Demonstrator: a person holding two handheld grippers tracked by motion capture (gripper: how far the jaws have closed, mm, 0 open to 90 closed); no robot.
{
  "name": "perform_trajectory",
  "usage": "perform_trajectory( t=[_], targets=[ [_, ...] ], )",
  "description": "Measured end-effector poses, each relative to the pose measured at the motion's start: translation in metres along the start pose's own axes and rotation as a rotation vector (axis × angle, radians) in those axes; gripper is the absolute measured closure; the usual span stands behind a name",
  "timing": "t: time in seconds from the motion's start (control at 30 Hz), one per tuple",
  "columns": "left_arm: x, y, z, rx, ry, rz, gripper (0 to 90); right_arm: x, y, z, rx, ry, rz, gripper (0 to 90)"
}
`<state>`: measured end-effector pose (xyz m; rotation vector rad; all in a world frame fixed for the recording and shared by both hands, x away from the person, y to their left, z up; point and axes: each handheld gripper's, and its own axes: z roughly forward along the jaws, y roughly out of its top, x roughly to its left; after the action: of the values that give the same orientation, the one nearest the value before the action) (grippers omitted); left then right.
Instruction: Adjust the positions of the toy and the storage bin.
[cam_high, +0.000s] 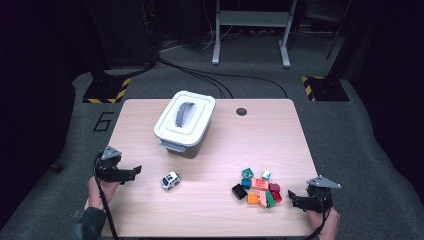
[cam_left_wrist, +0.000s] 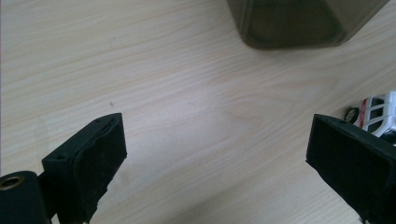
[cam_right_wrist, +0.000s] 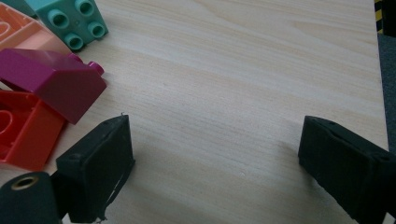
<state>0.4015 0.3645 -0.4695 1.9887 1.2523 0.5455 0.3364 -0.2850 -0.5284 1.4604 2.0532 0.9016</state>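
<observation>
Grippers wait at the lower corners of a wooden table (cam_high: 280, 125), both with jaws wide apart and holding nothing. At lower left, the left gripper (cam_high: 135, 171) points toward a toy car (cam_high: 170, 181) just right of it, likely its first pick. Upper centre, a lidded grey bin (cam_high: 184, 122) stands closed, apparently the destination. At lower right, the right gripper (cam_high: 292, 198) sits just beside a cluster of coloured blocks (cam_high: 258, 189), within easy reach.
</observation>
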Motion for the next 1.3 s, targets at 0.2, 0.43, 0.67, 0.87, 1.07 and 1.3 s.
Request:
perform_trajectory(
  t=[0.2, 0.43, 0.67, 0.87, 1.07, 1.3],
  targets=[
    [-0.002, 0.021, 0.0, -0.011, -0.016, 0.029, 4.2, 0.0, 0.0, 0.0, 0.001, -0.002, 0.004, 9.1],
    [-0.007, 0.049, 0.001, -0.013, -0.032, 0.064, 3.3, 0.0, 0.0, 0.0, 0.002, -0.001, 0.0, 9.1],
    [-0.008, 0.076, 0.008, -0.019, -0.055, 0.061, 1.2, 0.0, 0.0, 0.0, 0.001, -0.001, 0.0, 9.1],
    [-0.007, 0.098, 0.017, -0.027, -0.086, 0.043, 1.2, 0.0, 0.0, 0.0, 0.001, -0.001, 0.0, 9.1],
    [-0.008, 0.122, 0.022, -0.043, -0.128, 0.036, 7.4, 0.0, 0.0, 0.0, 0.002, -0.002, 0.001, 9.2],
    [-0.019, 0.139, 0.04, -0.009, -0.122, 0.062, 25.0, 0.0, 0.0, 0.0, 0.0, -0.005, 0.006, 9.3]
  ],
)
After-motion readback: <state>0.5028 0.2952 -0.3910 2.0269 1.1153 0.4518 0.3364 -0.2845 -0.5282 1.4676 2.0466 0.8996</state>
